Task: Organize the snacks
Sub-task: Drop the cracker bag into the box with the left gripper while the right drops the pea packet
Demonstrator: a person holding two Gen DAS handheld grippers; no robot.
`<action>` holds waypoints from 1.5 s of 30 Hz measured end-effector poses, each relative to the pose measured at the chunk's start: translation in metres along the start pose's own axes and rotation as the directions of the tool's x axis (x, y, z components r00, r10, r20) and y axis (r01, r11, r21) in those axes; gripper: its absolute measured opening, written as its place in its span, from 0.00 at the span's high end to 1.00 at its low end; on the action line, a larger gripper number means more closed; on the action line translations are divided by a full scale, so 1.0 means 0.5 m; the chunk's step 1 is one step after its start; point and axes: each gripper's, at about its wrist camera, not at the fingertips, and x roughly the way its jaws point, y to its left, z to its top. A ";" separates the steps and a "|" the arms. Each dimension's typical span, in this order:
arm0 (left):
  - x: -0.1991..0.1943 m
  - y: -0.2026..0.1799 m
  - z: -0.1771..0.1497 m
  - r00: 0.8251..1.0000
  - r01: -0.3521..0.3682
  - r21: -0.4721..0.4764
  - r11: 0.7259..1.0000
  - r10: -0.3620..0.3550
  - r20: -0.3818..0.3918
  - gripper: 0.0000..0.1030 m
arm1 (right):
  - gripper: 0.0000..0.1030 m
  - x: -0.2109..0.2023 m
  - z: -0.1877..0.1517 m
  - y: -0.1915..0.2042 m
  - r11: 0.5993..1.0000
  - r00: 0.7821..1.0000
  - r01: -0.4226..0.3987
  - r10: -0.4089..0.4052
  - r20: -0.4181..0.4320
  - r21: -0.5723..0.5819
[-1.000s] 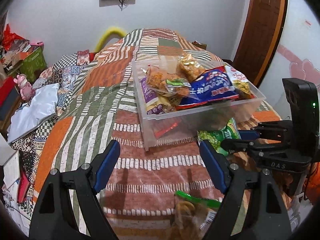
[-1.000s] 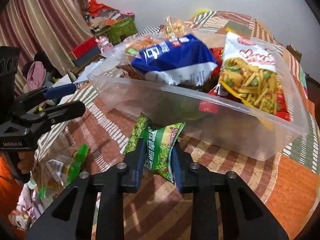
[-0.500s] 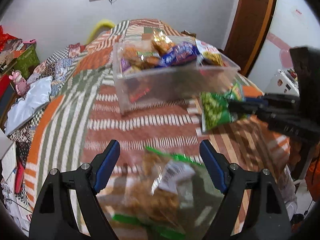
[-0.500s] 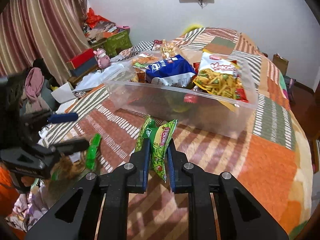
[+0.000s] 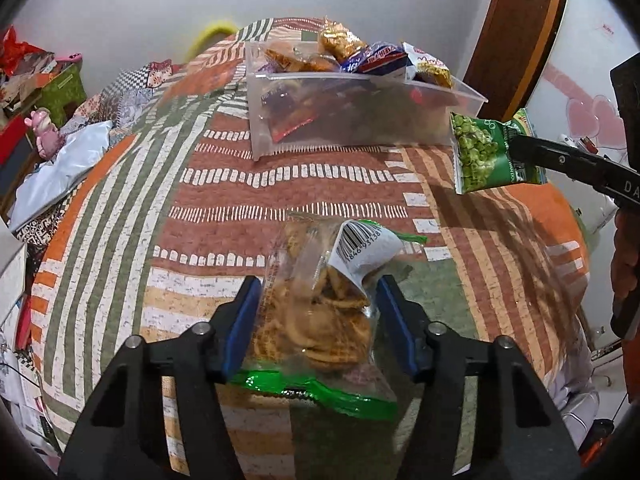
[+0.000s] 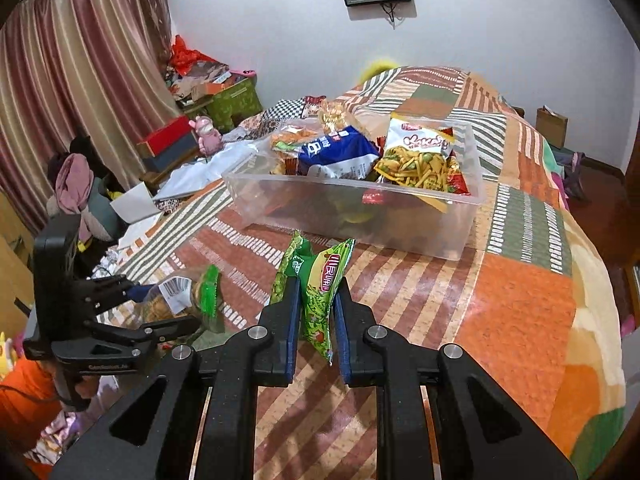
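Observation:
A clear plastic bin (image 5: 360,128) full of snack packs stands on the patchwork bed cover; it also shows in the right wrist view (image 6: 400,216). My left gripper (image 5: 318,300) has its jaws on both sides of a clear bag of brown crisps (image 5: 320,312) with a green seal and barcode label, pads touching its sides. My right gripper (image 6: 316,300) is shut on a green pea snack packet (image 6: 320,288), held in the air in front of the bin. The packet (image 5: 484,152) also shows at the right of the left wrist view.
The bed cover (image 5: 224,200) runs to a rounded front edge. Left of the bed are boxes (image 6: 168,144), a pink toy (image 6: 206,132), white sheets (image 5: 52,176) and curtains. A wooden door (image 5: 516,32) stands at the right.
My left gripper dropped toward the crisps bag and narrowed its jaws around it. My right gripper lifted the green packet and drew back from the bin.

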 end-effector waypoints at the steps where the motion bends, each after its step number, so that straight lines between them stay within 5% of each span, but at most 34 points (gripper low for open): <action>1: -0.003 0.001 0.003 1.000 -0.005 0.000 1.000 0.005 0.005 0.48 | 0.86 -0.003 0.001 -0.001 1.000 1.000 0.000 0.000 0.005 0.000; 21: -0.063 0.012 0.227 0.965 -0.008 0.017 1.000 0.004 0.264 0.51 | 0.86 -0.034 0.119 -0.026 0.999 0.983 0.040 -0.041 0.181 0.006; 32: 0.045 0.033 0.327 0.972 0.039 0.024 0.999 -0.043 0.231 0.51 | 0.86 0.038 0.195 -0.058 0.995 0.978 0.094 -0.095 0.186 0.011; 45: 0.129 0.003 0.351 0.974 0.010 0.101 0.995 -0.032 0.224 0.49 | 0.86 0.126 0.197 -0.073 0.993 0.986 0.120 -0.118 0.116 -0.009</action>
